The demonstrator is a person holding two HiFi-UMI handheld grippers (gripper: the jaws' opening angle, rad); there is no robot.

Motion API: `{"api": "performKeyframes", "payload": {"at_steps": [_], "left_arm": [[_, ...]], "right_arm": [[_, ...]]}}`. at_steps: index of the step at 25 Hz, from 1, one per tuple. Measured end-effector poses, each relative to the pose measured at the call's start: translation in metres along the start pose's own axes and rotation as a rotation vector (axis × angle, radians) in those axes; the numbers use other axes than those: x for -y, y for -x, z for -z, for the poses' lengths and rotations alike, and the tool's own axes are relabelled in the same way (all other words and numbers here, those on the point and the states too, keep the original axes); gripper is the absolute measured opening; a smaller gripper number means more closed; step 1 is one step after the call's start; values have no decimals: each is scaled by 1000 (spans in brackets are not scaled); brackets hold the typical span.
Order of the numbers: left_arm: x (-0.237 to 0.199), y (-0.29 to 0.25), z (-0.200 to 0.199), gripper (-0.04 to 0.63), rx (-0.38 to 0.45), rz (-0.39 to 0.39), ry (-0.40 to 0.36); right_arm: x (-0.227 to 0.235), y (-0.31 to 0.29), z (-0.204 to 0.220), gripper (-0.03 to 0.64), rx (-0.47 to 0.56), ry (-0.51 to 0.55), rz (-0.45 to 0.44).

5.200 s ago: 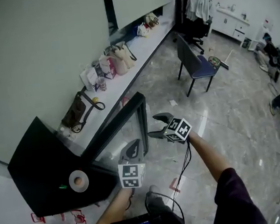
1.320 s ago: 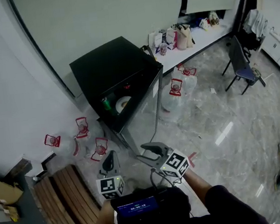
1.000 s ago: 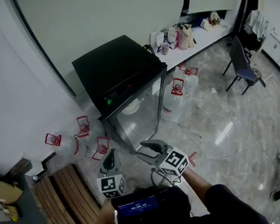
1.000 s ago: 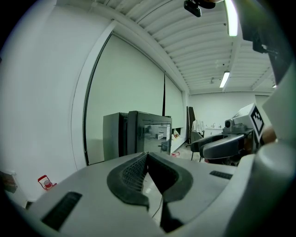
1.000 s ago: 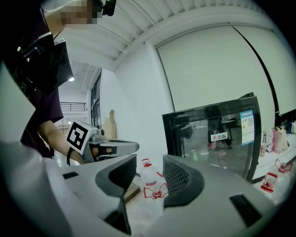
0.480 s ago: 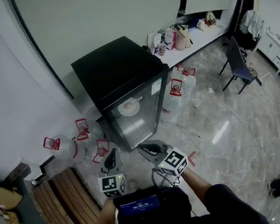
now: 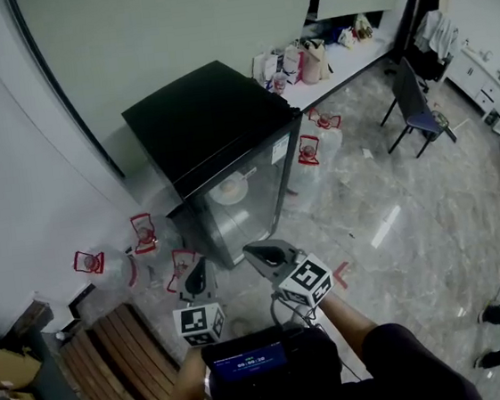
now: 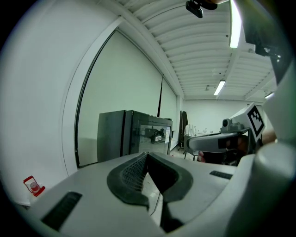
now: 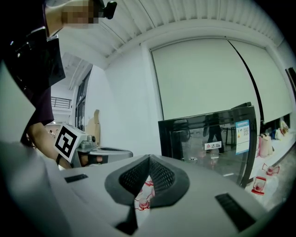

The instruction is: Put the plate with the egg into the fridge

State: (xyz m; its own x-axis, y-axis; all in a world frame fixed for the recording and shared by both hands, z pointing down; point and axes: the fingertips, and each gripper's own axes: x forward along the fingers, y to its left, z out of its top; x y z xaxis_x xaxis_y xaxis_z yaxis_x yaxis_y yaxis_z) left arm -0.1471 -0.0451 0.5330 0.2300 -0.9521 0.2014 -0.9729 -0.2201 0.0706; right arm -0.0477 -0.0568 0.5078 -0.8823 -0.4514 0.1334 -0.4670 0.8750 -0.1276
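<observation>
1. Left gripper (image 8: 147,155): jaws pressed together, the ribbed pads meeting at the tip, nothing pinched. In the head view it (image 7: 197,279) hangs low in front of the person, above the wooden bench (image 7: 125,361), touching nothing.

2. Right gripper (image 9: 149,158): jaws pressed together, tips meeting, nothing between them. In the head view it (image 7: 265,257) is just beside the left one, both pointing towards the fridge and well apart from it.

3. Fridge (image 7: 212,141): black, upright against the pale wall, glass door closed. Each gripper view shows it ahead of the jaws (image 8: 134,134) (image 9: 212,139).

4. Plate (image 7: 228,189): pale and round, inside the fridge on an upper shelf, seen through the glass door. The egg is too small to make out.

5. Water jugs with red handles, on the floor either side of the fridge: one (image 7: 139,234) near its left corner, one (image 7: 307,152) by its right side.

6. Chair (image 7: 412,106): dark, on the marble floor (image 7: 396,223), far right.

7. Ledge (image 7: 333,64) beyond the fridge, carrying bags.
</observation>
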Motion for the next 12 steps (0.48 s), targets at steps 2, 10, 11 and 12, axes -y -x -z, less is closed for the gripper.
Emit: {"api": "performKeyframes", "payload": {"at_steps": [2, 10, 11, 12], "left_arm": [[-2, -2, -3, 9, 4, 18, 8], [7, -6, -10, 9, 7, 78, 37], [8, -8, -8, 9, 4, 83, 35], [8, -10, -6, 9, 3, 86, 34]], "right_arm": [[0, -3, -3, 8, 2, 5, 18], [-1, -5, -13, 8, 6, 0, 64], [-1, -5, -14, 8, 2, 2, 62], [0, -6, -14, 8, -3, 4, 59]]}}
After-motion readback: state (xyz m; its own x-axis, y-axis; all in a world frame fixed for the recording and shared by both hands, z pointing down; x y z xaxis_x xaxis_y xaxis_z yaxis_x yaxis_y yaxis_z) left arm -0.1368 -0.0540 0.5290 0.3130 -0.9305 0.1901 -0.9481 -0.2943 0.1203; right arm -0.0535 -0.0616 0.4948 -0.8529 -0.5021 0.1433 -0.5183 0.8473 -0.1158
